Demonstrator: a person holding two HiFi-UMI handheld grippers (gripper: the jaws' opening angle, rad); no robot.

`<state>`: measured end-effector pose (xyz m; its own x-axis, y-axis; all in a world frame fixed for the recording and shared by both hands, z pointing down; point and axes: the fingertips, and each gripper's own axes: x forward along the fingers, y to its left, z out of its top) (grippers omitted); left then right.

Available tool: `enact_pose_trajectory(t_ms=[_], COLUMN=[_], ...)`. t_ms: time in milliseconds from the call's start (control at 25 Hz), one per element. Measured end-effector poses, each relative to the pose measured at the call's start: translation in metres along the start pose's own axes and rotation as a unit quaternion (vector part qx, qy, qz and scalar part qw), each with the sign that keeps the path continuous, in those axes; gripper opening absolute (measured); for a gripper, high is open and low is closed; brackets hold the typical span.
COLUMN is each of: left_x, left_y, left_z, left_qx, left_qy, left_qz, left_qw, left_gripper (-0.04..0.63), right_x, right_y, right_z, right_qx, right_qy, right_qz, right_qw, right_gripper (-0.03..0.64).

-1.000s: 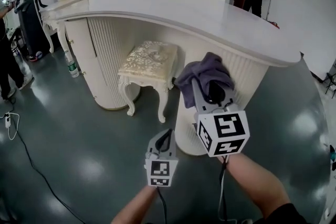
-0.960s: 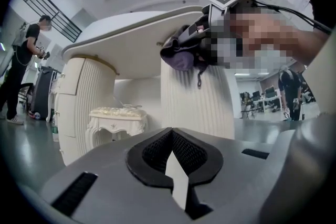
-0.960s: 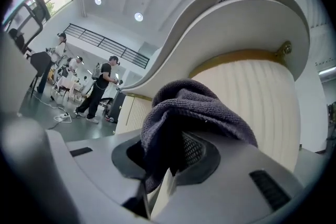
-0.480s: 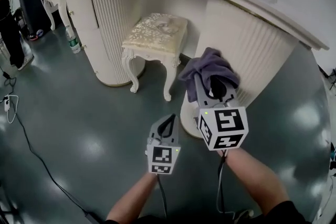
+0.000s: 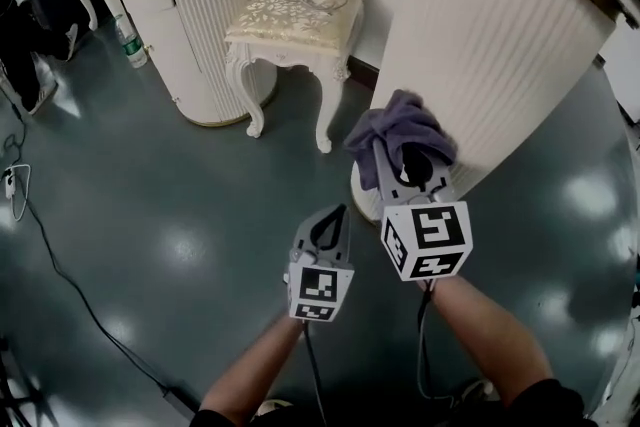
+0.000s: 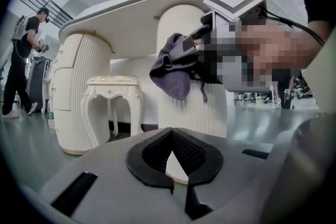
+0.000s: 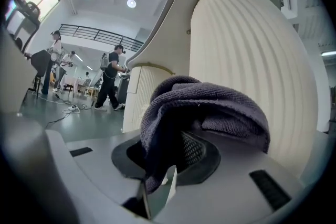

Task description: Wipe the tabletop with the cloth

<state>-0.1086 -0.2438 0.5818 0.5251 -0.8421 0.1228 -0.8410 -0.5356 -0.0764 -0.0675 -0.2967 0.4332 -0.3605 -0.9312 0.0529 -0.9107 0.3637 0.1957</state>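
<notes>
the purple cloth [image 5: 396,123] hangs bunched in the clamped jaws of the right gripper [image 5: 403,158], low before the desk's fluted pedestal [image 5: 500,55], under its front edge. in the last second the desk top slid out of the head view, so i judge the wiping is not begun. the left gripper [image 5: 330,220] is closed and empty.

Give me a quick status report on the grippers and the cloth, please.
Left gripper shut, empty. Right gripper shut on purple cloth, low before the fluted pedestal. Tabletop above, not touched. Stool off left, clear.

Ornate cream stool [image 5: 295,0] stands on glossy, apparently grey-green floor [image 5: 150,215].
</notes>
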Motion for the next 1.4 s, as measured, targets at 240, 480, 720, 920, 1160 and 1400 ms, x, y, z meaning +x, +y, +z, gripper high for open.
enact_pose_trajectory(t_ms=[240, 480, 720, 920, 1160, 1400], left_x=[0.002, 0.005, -0.005, -0.022, -0.028, -0.025], left_y=[-0.009, -0.01, -0.01, -0.011, -0.016, -0.021], left_z=[-0.043, -0.071, -0.091, -0.12, -0.151, -0.156], left_qx=[-0.021, -0.087, -0.093, -0.084, -0.105, -0.103], left_qy=[0.051, 0.082, 0.105, 0.129, 0.167, 0.176], left_qz=[-0.005, 0.005, 0.014, 0.022, 0.024, 0.018], left_qw=[0.9985, 0.9929, 0.99, 0.9878, 0.9802, 0.9789], left_gripper=[0.008, 0.008, 0.008, 0.008, 0.008, 0.008], right_x=[0.005, 0.01, 0.014, 0.015, 0.018, 0.019], right_y=[0.009, 0.018, 0.028, 0.036, 0.043, 0.051], right_z=[-0.046, -0.096, -0.157, -0.211, -0.264, -0.3], right_qx=[-0.016, -0.019, -0.021, -0.019, -0.003, 0.028], right_qy=[0.005, 0.025, 0.072, 0.112, 0.171, 0.222], right_qz=[-0.004, 0.008, 0.012, 0.018, 0.024, 0.032], right_qw=[1.0, 0.999, 0.997, 0.993, 0.985, 0.974], right_gripper=[0.074, 0.074, 0.074, 0.074, 0.074, 0.074])
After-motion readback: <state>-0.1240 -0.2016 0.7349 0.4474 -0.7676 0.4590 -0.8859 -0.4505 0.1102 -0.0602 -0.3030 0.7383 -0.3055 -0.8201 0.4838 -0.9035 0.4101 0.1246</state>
